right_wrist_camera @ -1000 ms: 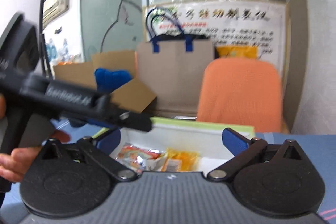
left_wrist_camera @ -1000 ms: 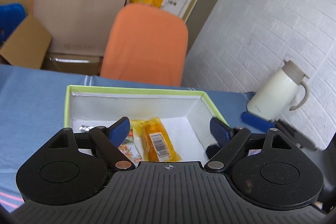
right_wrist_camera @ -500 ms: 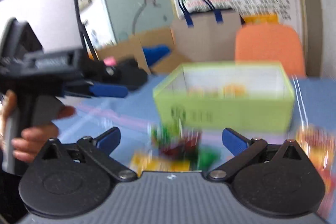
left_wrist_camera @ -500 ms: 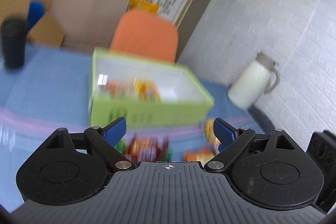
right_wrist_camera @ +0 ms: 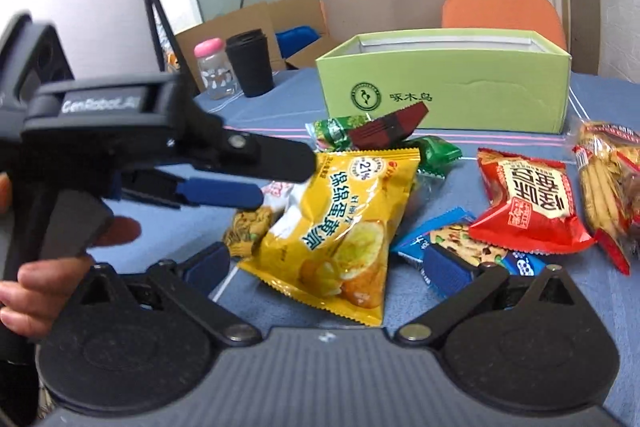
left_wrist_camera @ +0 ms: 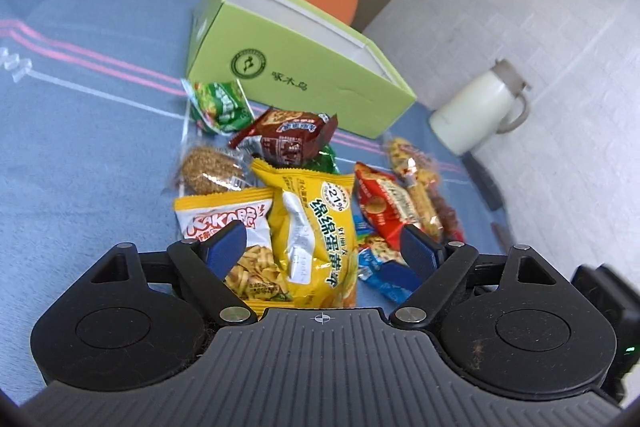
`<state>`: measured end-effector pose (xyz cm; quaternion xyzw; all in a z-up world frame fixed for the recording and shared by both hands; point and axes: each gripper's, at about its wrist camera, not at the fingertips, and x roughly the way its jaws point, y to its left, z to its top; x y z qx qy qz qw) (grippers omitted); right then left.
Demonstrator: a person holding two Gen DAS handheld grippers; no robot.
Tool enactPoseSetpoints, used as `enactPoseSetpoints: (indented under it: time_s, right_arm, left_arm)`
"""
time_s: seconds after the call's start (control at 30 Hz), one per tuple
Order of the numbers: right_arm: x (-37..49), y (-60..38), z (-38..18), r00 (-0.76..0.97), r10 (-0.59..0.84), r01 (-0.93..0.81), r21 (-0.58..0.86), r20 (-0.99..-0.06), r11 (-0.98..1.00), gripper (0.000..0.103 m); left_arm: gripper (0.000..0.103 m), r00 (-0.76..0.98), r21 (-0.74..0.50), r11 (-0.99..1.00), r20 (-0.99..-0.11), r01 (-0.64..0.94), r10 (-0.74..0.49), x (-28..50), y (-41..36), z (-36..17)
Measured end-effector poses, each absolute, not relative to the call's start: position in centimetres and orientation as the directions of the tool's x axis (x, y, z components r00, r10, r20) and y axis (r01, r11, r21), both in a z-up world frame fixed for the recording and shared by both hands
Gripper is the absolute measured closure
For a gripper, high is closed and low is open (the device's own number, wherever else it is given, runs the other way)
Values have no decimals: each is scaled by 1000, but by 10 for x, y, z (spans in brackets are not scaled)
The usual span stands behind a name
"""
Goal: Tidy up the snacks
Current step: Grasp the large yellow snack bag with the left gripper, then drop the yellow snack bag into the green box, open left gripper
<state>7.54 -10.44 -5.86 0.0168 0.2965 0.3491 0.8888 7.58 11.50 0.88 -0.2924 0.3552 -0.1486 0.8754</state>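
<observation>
Fingers of our left gripper stand wide apart with nothing clamped; they have just been closing a little, and the big yellow pouch lies between them on the table, not pressed by either pad. Our right gripper has its fingers spread as well, empty, with the same pouch just ahead of the gap.

We judge that pouch to be light, puffed with air, slick foil, with crumbly contents: a hard squeeze across its belly would likely crush or slip. Its crimped end seam, or a flat pinch low across one edge, looks the safer hold.

Beyond the fingertips sit an orange-and-white chip packet to the left, a brown wrapper and a green packet further out, a red bag to the right, and past all of them the open green box, where we suppose the snacks belong.

From the left wrist we see the round seeded cake in clear wrap and the white jug by the wall. From the right wrist we see the left gripper from the side with a hand on its handle, the blue cookie packet in full, a black cup, and the box's white inner rim, though not its contents.
</observation>
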Motion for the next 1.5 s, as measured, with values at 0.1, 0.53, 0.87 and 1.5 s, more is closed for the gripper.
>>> enactPoseSetpoints:
  time_s: [0.1,0.53,0.87,1.5]
  right_arm:
    - [78,-102,-63,568,642,-612,257,-515,748,0]
    - [96,-105,-73,591,592,-585,215,-548,782,0]
    - [90,-88,-79,610,564,-607,130,-557,784,1]
    - [80,-94,-83,626,578,-615,123,-523,779,2]
  left_arm:
    - [32,717,-657,752,-503,46,-483,69,122,15]
    - [29,642,-660,747,-538,84,-547,94,91,-1]
    - [29,630,-603,795,-591,70,-503,103,76,-6]
    - [39,605,-557,826,-627,92,-491,101,71,-9]
